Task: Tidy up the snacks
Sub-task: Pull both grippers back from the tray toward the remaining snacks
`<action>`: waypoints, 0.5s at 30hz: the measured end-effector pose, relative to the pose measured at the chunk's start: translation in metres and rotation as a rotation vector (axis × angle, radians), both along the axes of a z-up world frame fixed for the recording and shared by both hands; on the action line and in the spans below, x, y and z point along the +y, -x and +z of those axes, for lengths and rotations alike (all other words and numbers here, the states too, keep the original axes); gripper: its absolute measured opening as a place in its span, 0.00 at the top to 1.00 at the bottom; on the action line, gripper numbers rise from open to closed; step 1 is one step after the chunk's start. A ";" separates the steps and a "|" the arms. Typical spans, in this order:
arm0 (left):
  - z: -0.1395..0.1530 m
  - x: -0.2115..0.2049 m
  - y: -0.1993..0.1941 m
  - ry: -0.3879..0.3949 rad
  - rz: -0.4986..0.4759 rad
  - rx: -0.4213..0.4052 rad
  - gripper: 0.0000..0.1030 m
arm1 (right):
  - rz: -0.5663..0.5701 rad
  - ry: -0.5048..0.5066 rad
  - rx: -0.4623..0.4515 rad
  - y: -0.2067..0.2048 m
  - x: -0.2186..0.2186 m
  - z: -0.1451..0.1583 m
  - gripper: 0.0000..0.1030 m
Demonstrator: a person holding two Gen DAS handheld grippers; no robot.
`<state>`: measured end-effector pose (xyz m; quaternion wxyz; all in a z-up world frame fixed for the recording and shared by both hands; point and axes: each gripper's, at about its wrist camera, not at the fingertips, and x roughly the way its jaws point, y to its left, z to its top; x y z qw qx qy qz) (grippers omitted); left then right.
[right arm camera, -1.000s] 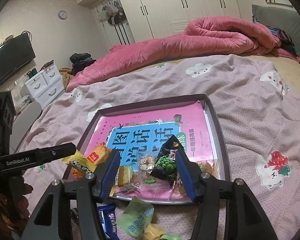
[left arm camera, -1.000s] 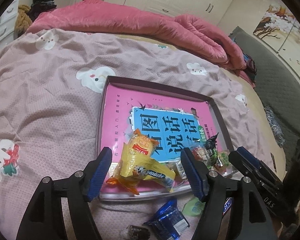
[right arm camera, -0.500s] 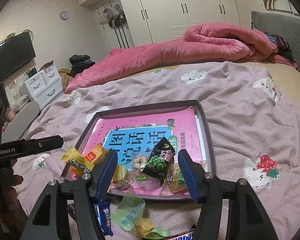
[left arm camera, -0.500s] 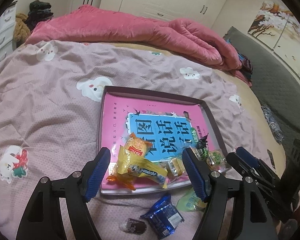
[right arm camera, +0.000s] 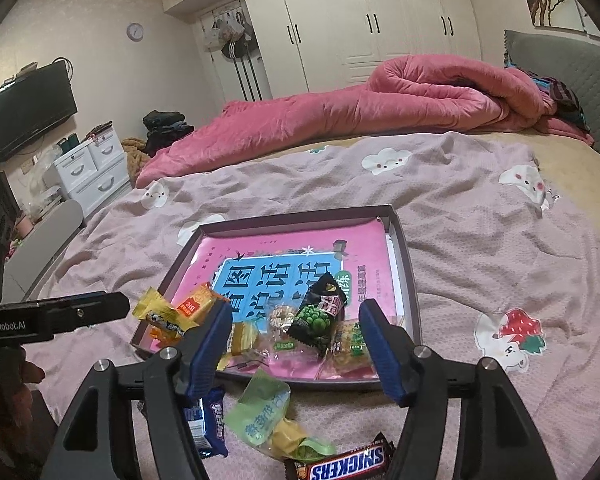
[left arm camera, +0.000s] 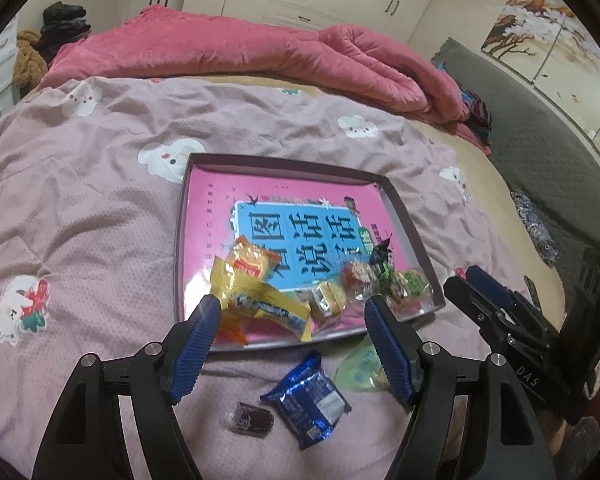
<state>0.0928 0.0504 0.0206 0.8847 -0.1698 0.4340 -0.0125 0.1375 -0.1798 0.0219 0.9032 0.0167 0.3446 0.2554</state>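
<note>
On the bed (right arm camera: 480, 240), before the tray (right arm camera: 414, 312): blue packet (left arm camera: 306, 400), light, crinkly, slippery; best pinched across its middle. Left gripper (left arm camera: 294, 344) wide open, empty; right gripper (right arm camera: 296, 350) just opening, empty.

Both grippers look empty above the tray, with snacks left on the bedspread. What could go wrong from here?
1. The tray sits on soft bedding; pressing its near rim could tip it.
2. The yellow wrapper overhangs the left edge and may slide out.
3. The green packet and blue packet lie close together; one grab may snag both.
</note>
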 end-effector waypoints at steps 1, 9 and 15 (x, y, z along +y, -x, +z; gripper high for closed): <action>-0.001 -0.001 0.001 -0.006 0.000 0.004 0.26 | 0.000 0.003 -0.002 0.002 -0.001 0.000 0.34; -0.006 -0.006 0.010 -0.023 -0.001 0.032 0.26 | 0.014 0.018 -0.005 0.012 -0.001 0.002 0.33; -0.007 -0.012 0.017 -0.038 -0.018 0.040 0.26 | 0.018 0.025 -0.004 0.018 -0.004 0.002 0.33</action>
